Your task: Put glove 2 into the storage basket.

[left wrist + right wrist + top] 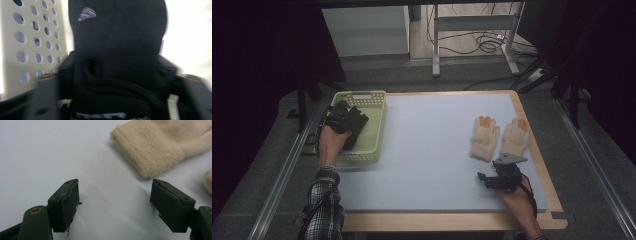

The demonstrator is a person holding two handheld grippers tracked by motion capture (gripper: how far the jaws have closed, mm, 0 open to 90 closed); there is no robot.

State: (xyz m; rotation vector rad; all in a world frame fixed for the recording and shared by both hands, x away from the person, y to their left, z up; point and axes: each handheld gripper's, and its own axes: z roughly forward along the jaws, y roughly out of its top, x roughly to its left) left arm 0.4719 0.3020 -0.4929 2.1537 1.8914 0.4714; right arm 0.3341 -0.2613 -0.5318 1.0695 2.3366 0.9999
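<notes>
While the person's left hand (331,142) reaches over the pale green perforated basket (374,131) at the left edge of the desk (432,165), the left hand-held gripper (343,120) has a black glove (357,125) lying between its jaws. In the left gripper view that black glove (117,55) hangs in front of the camera, with the basket's holed wall (32,42) just beside it. The jaws look parted around the fabric rather than pinching it, though blur makes the pads hard to read; I judge the glove is being let go into the basket, which would explain why the hand sits low over the basket's rim.

The right hand-held gripper (488,181) rests near the desk's front right, jaws spread wide and holding nothing. In the right gripper view its two dark pads (65,202) stand well apart over bare desk surface, aimed toward the ribbed cuff of a cream knitted glove (155,147). That aim suggests it is lined up to take a cuff next.

Two cream gloves lie flat and side by side on the right of the desk, the left one (485,138) and the right one (516,136), both with orange fingertips pointing away from the person and cuffs toward the waiting gripper. They are well apart from the basket, so they appear not yet sorted.
</notes>
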